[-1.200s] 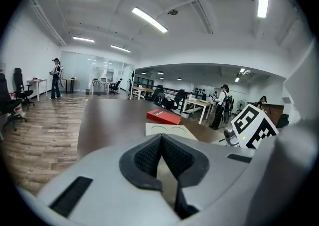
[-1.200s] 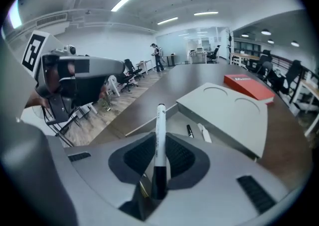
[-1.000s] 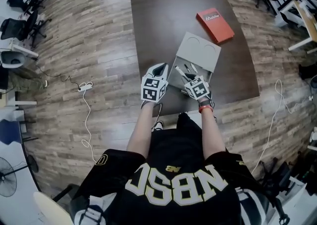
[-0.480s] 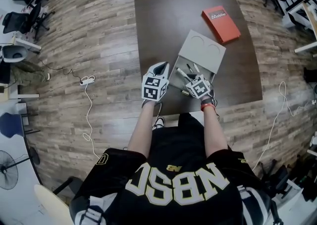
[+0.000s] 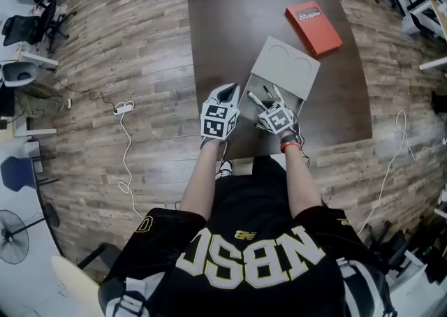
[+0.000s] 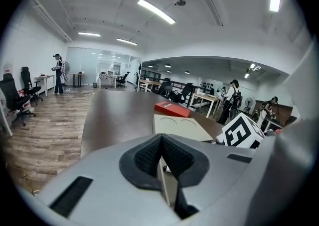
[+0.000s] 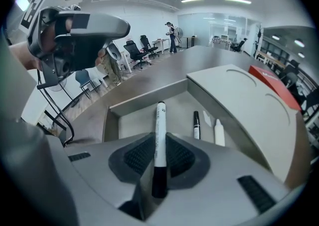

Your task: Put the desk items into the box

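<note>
A grey box [image 5: 276, 99] stands open on the dark table [image 5: 230, 22], its lid [image 5: 286, 71] leaning off the far side. My right gripper [image 7: 159, 158] is shut on a white marker with a black cap [image 7: 159, 135], which points over the box's inside [image 7: 144, 115]. A black pen [image 7: 196, 124] and a small white item [image 7: 218, 131] lie on the box floor. In the head view the marker [image 5: 255, 101] sticks out over the box's near left corner. My left gripper [image 6: 160, 143] hovers just left of the box, jaws together with nothing between them.
A red book [image 5: 313, 27] lies on the table beyond the box, also in the right gripper view as a red book [image 7: 271, 84]. The table's near edge [image 5: 279, 151] is right below both grippers. Office chairs and people stand far off.
Both grippers keep nearly the same places. The marker stays held in the right gripper over the box.
</note>
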`<action>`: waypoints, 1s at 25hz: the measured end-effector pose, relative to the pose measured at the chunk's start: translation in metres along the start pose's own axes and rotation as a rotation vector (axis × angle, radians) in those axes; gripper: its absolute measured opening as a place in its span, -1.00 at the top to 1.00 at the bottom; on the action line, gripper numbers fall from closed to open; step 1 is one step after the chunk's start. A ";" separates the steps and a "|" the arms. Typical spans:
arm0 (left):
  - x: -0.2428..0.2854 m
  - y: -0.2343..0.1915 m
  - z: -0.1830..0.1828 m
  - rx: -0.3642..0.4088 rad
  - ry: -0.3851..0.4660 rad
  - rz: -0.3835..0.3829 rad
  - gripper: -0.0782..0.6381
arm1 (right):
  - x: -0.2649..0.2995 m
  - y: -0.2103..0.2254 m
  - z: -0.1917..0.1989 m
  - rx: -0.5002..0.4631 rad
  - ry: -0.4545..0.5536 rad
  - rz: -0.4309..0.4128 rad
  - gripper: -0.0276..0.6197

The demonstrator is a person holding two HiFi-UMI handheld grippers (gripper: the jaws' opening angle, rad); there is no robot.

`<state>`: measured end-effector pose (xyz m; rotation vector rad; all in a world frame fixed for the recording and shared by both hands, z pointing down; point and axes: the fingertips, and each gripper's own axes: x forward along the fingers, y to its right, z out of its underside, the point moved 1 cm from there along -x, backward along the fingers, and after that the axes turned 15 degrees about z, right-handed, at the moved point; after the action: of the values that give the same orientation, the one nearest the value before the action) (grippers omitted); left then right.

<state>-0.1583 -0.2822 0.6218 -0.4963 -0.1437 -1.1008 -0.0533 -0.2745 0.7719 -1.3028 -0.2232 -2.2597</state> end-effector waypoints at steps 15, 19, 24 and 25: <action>-0.004 0.007 -0.008 0.018 0.013 0.051 0.74 | -0.030 0.028 -0.016 0.203 0.090 0.102 0.55; -0.005 0.017 -0.010 0.029 0.026 0.072 0.74 | -0.047 0.041 -0.012 0.272 0.140 0.141 0.59; 0.000 0.034 -0.021 0.056 0.043 0.127 0.74 | -0.085 0.070 -0.011 0.383 0.217 0.248 0.68; 0.001 0.038 -0.023 0.062 0.046 0.138 0.74 | -0.093 0.075 -0.009 0.406 0.232 0.271 0.70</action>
<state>-0.1273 -0.2794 0.5898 -0.4190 -0.1012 -0.9691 0.0159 -0.3090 0.6799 -0.8014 -0.3745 -1.9809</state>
